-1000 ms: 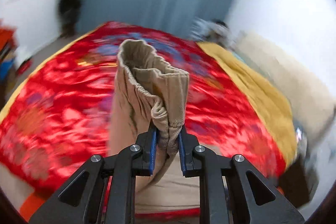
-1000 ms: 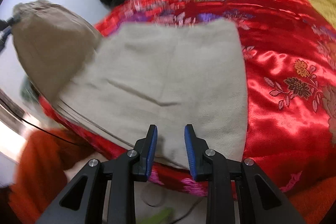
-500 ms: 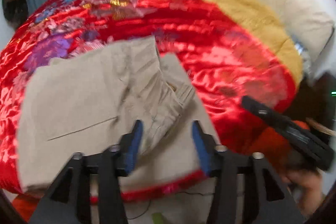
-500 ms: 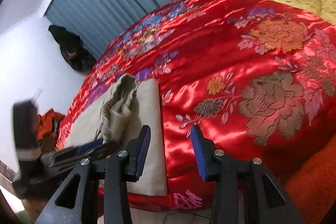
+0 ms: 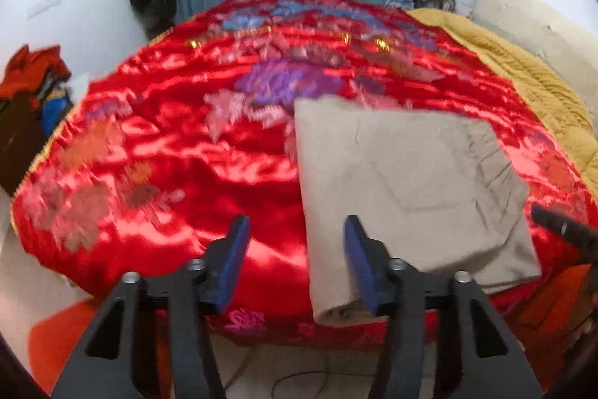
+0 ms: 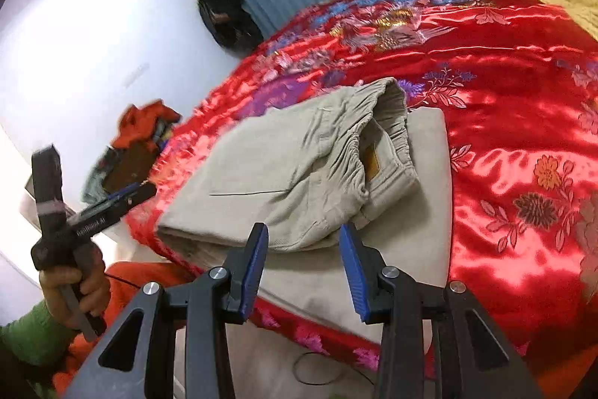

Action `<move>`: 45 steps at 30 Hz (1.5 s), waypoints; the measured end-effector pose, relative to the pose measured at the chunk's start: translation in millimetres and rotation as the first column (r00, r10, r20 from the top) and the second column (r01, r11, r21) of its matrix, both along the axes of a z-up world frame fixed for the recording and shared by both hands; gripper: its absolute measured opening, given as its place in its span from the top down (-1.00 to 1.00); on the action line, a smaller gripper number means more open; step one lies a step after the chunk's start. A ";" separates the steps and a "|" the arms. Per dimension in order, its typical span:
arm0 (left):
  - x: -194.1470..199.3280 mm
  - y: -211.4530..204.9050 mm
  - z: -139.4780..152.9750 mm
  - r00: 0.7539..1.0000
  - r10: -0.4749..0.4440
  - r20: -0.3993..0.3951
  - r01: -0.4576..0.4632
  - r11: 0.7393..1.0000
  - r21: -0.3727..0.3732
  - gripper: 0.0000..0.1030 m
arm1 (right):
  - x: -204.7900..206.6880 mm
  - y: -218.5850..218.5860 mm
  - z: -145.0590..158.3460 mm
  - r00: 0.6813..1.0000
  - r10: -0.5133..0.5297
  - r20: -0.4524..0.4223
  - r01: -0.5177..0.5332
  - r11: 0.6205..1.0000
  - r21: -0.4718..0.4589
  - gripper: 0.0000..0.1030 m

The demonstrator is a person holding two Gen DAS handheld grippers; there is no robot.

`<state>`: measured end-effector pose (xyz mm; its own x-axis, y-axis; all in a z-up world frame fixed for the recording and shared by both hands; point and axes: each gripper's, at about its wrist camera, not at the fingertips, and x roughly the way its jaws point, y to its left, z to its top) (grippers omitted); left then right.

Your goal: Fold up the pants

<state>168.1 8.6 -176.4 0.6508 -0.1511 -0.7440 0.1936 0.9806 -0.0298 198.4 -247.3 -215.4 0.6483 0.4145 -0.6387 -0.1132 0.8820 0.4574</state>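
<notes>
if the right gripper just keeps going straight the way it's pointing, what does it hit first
Most likely the folded beige pants on the red bedspread: the open right gripper points at their near edge, though depth is hard to judge.

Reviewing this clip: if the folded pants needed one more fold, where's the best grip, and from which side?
Probably the elastic waistband of the pants, approached from their right: it lies topmost with its edge lifted and open, giving the right gripper a bunched ridge to pinch.
</notes>
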 end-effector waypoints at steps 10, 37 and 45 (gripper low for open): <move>-1.2 -28.1 -19.6 0.996 -0.086 -0.026 0.087 0.995 0.038 0.29 | 40.0 5.8 0.0 0.992 0.049 -0.116 -0.078 0.965 -0.251 0.97; 7.6 -26.6 -34.1 0.995 -0.075 -0.058 0.077 0.997 0.023 0.22 | 98.4 -20.9 -10.7 0.877 0.340 -0.339 -0.382 0.922 -0.065 0.06; 8.2 -33.2 -37.4 0.996 -0.071 -0.056 0.073 0.996 0.046 0.15 | 106.7 -1.1 -21.6 0.860 0.322 -0.397 -0.404 0.903 -0.143 0.02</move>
<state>176.3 -24.6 -213.8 0.5980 -0.1597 -0.7854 0.2631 0.9648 0.0042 305.1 -248.5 -237.0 0.1906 0.4019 -0.8956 -0.3109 0.8901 0.3333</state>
